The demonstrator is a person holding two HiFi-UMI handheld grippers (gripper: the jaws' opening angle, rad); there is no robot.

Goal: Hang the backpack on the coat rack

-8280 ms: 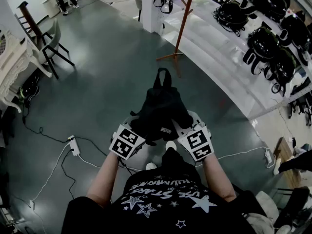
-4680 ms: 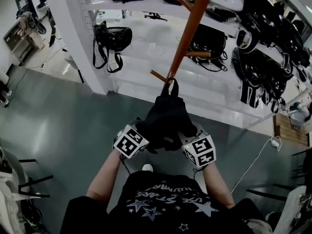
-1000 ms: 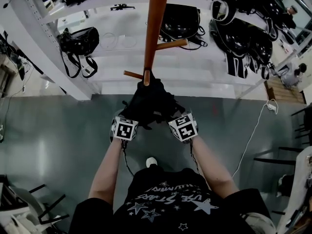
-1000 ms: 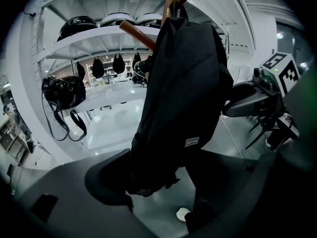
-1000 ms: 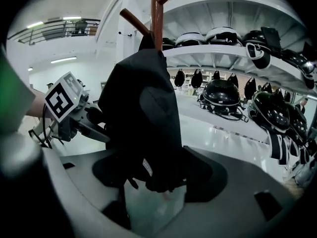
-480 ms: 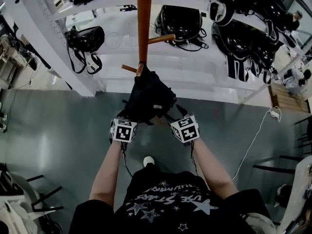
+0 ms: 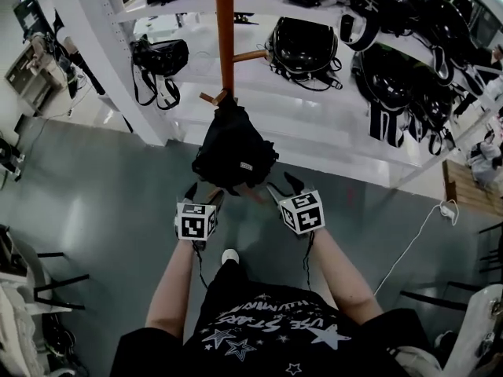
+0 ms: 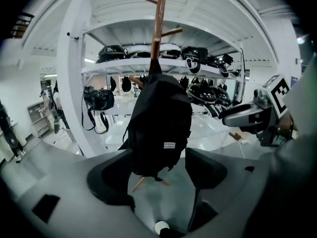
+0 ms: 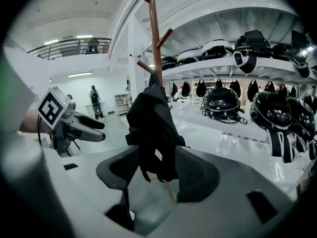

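Left claw (image 7: 203,195) spread, right claw (image 7: 281,185) closing empty, above grey floor (image 7: 102,187), white shelves (image 7: 314,128) behind hung backpack (image 7: 234,151).

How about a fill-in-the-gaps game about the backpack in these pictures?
1. The backpack is ____ in colour.
2. It ____ from a peg of the coat rack.
3. The left gripper has its jaws ____ and grips nothing.

Missing words: black; hangs; open.

Bright overhead light washing white shelving (image 7: 330,124) into glare, gripper views bending and darkening at the edges, near fingers (image 8: 111,180) blurring.
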